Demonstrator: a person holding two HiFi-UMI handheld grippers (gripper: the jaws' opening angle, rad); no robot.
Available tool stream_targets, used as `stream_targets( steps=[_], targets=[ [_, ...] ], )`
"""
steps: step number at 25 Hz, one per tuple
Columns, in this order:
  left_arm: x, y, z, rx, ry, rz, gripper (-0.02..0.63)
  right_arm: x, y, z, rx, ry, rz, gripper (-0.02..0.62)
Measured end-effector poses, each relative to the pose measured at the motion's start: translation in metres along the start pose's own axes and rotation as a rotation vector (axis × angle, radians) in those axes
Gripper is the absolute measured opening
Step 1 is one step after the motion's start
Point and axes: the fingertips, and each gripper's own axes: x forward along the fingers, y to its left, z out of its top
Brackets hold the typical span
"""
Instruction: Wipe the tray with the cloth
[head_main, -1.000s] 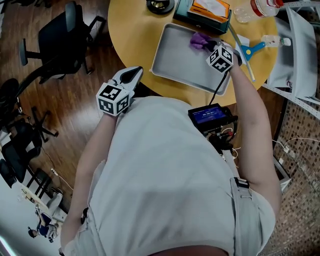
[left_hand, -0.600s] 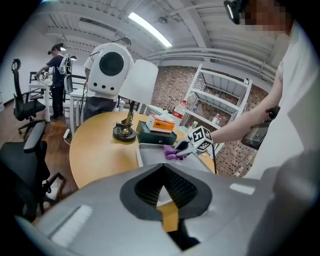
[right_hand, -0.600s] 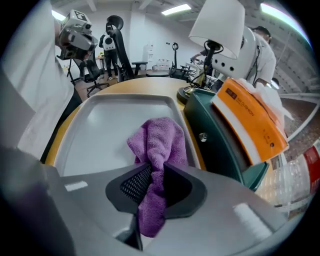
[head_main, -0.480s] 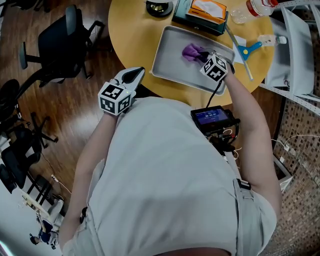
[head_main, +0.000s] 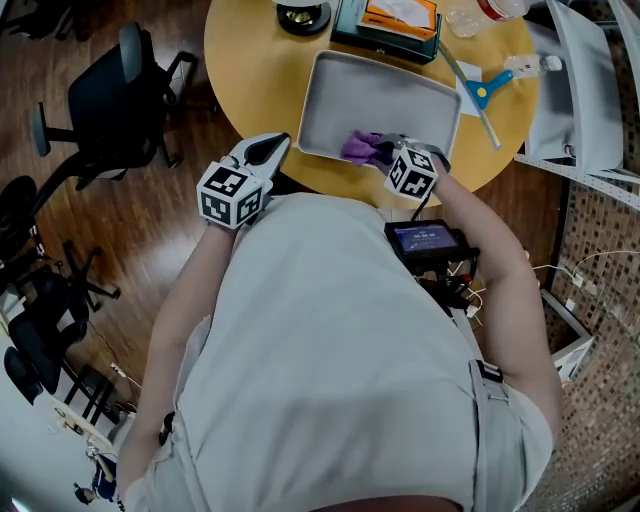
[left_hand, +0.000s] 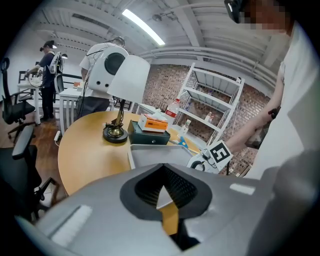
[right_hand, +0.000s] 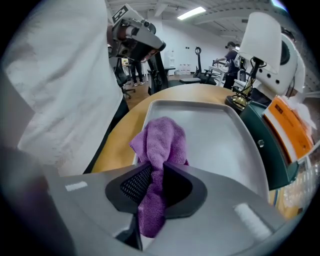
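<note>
head view: steeply down | gripper views: close along jaws | shared: tray (head_main: 390, 100)

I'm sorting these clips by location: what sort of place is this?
Probably an open-plan office or lab workspace: wheeled office chairs on a wood floor, a white metal shelving rack against a brick wall, and people standing in the background.
</note>
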Motion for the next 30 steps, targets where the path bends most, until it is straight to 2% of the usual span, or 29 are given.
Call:
stream_targets(
  steps=[6,9,14,19,23,30],
  targets=[
    [0.001,0.003,-0.004,-0.009,0.005,0.008,0.0,0.002,0.002,-0.001,0.036,-0.001,0.041,0.069],
    [-0.005,0.008,-0.009,-0.023,0.005,0.025,0.0,0.01,0.0,0.015,0.024,-0.037,0.051,0.069],
    [-0.015,0.016,-0.012,-0.043,-0.006,0.055,0.0,0.026,-0.001,0.051,-0.067,-0.066,0.094,0.071],
    [-0.02,0.021,-0.014,-0.061,-0.02,0.07,0.0,0.029,-0.008,0.055,-0.169,-0.056,0.143,0.072],
    [-0.022,0.02,-0.017,-0.07,-0.018,0.071,0.0,0.029,-0.039,0.061,-0.17,-0.04,0.097,0.072],
    [-0.029,0.027,-0.018,-0.089,-0.024,0.106,0.0,0.027,-0.118,0.067,-0.085,-0.021,-0.01,0.074]
  ],
)
